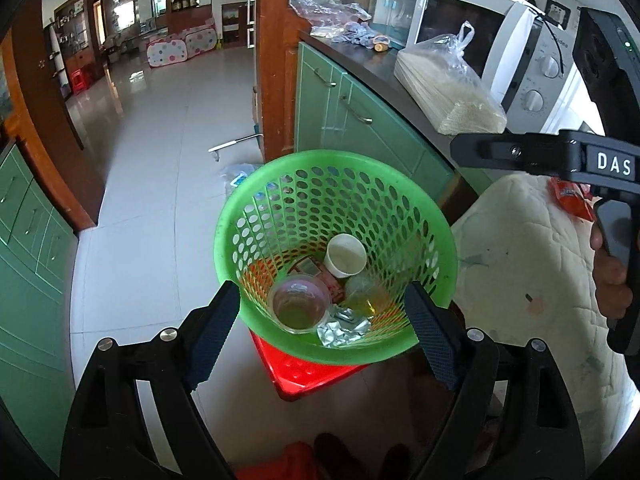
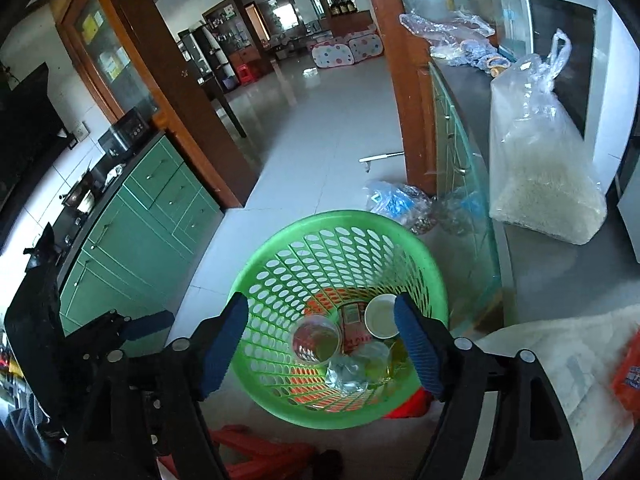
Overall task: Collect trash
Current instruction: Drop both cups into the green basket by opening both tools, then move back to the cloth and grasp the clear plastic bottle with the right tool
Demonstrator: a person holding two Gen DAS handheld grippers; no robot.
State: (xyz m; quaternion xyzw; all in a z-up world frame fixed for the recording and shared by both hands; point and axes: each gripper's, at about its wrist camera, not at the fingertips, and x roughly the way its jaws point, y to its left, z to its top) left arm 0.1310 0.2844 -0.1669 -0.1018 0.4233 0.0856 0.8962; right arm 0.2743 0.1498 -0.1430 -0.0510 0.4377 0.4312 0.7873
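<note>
Lower centre of both views: we see the left gripper (image 1: 320,340) and the right gripper (image 2: 324,348) poised above the green basket (image 1: 400,184), each with its jaws spread wide and holding nothing.

Between the fingers, at the basket's bottom, lie the pieces already collected: a clear plastic cup (image 1: 298,308) at lower left, crumpled foil (image 1: 340,328) beside it, a white paper cup (image 1: 346,255) further back, and a flat printed packet (image 2: 352,320) between them. We judge all of these light and easily crushed; the cups would be best pinched at the rim, the foil anywhere across its bulk.

The perforated basket looks stiff yet light, and its rolled rim is the natural hold. It rests on a red stool (image 1: 304,376).

At the right edge of the left view, an orange wrapper (image 1: 572,200) lies on a pale quilted cloth (image 1: 520,260); thin and slippery, it should be pinched at a raised fold.

Further back, a bag of rice (image 2: 544,176) stands on the counter (image 2: 472,80).
</note>
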